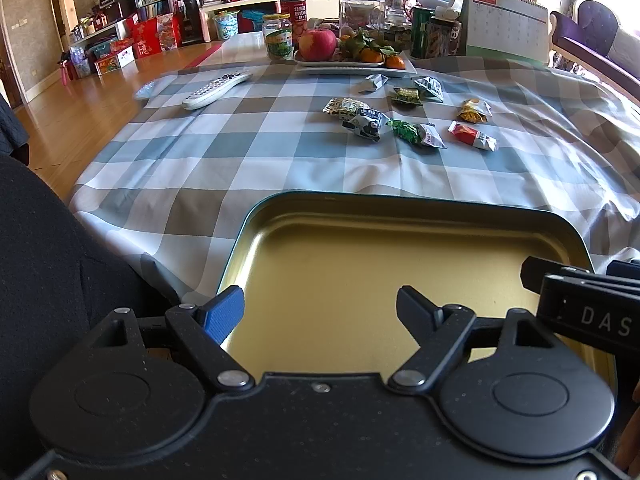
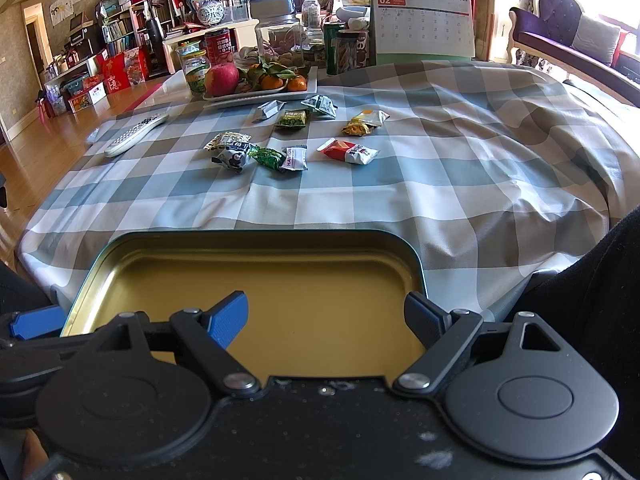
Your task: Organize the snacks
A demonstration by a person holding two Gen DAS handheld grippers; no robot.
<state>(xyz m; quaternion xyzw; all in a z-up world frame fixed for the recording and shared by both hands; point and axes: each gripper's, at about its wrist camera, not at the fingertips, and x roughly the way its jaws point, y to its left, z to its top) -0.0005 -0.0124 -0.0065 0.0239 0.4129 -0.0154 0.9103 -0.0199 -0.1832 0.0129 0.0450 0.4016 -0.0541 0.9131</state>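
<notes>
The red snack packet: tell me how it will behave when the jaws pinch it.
The red packet looks puffy and crinkled, so it will probably squash and flex rather than stay stiff. It seems small and light, so likely an easy lift. Its glossy wrapper may slip, and lying flat on the cloth it shouldn't roll.

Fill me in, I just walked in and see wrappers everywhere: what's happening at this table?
A person holds a tool in each hand, sorting snacks. The left tool and right tool are both open and hold nothing, hovering over an empty tin at the near edge. The snacks all lie loose on the checked cloth, none in the tin yet.
</notes>
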